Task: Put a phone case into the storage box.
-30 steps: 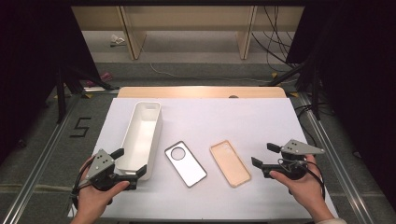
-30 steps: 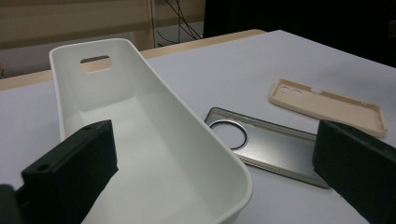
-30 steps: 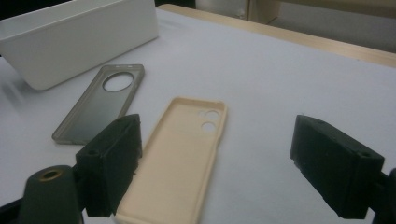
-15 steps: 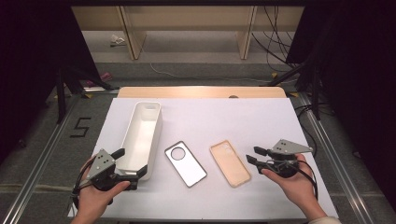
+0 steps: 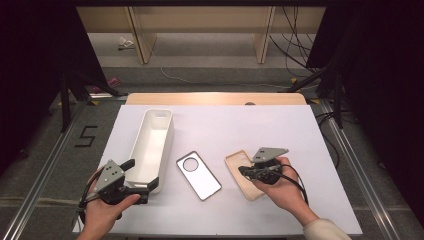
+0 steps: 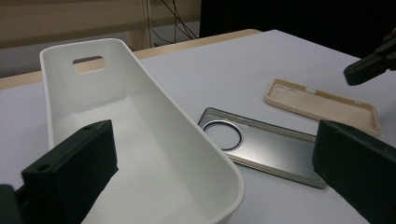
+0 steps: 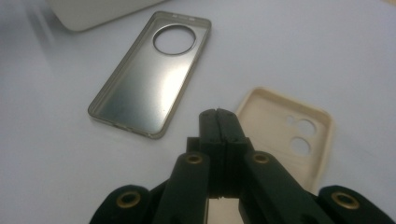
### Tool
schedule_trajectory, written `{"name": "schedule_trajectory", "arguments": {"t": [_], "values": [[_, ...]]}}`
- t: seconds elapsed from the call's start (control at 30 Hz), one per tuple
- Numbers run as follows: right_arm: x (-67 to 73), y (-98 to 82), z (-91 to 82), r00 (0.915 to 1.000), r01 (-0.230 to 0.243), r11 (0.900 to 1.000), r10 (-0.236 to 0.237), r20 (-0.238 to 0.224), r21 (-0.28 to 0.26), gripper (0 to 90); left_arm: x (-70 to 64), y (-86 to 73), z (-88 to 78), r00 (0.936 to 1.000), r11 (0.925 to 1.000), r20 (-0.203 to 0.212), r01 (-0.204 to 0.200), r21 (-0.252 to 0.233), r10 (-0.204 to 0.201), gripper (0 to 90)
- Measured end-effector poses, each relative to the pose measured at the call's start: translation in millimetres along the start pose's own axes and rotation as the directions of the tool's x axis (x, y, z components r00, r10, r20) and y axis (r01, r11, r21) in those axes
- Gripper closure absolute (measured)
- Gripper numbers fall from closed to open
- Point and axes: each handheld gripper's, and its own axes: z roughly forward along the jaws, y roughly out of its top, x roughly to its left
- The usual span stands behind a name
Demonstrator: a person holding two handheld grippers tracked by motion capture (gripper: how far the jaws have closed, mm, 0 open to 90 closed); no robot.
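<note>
Right gripper (image 5: 243, 171) sits over the near-left part of the beige soft plastic phone case (image 5: 240, 167), which lies open side up on the white table top (image 5: 240, 125), right of centre. Its jaws have just been closing and now meet flat against each other, with nothing between them (the right gripper view shows the two black pads pressed together above the case's edge (image 7: 285, 126)). Whether the tips touch the case, I cannot tell.

Just left of the beige case, apart from it, lies a grey metallic phone case with a round camera cut-out (image 5: 198, 175), angled on the table.

Left gripper (image 5: 141, 176) is held at the near end of the long white plastic tray (image 5: 160, 131), jaws spread wide. In the left gripper view one jaw stands over the tray's inside (image 6: 140, 154), the other outside its wall, neither pinching anything.
</note>
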Motion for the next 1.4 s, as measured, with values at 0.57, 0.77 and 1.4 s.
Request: {"name": "schedule_trajectory", "arguments": {"t": [0.57,0.77,1.4], "values": [[11.2,21.2,68.7,0.9976,0.042,0.975,-0.029,-0.062,0.218,90.0,0.1,0.0,-0.6,1.0000,1.0000,0.005,-0.002,0.001,0.002,0.0],[16.0,21.8,79.5,0.9966,0.048,0.960,-0.028,-0.077,0.275,90.0,0.0,-0.1,-0.9,1.0000,1.0000,0.006,-0.004,0.002,0.004,0.0],[39.5,17.9,78.8,0.9894,0.053,0.931,0.000,-0.145,0.362,90.0,-0.3,-0.4,-0.9,0.9999,1.0000,0.010,-0.005,0.003,0.005,0.0]]}}
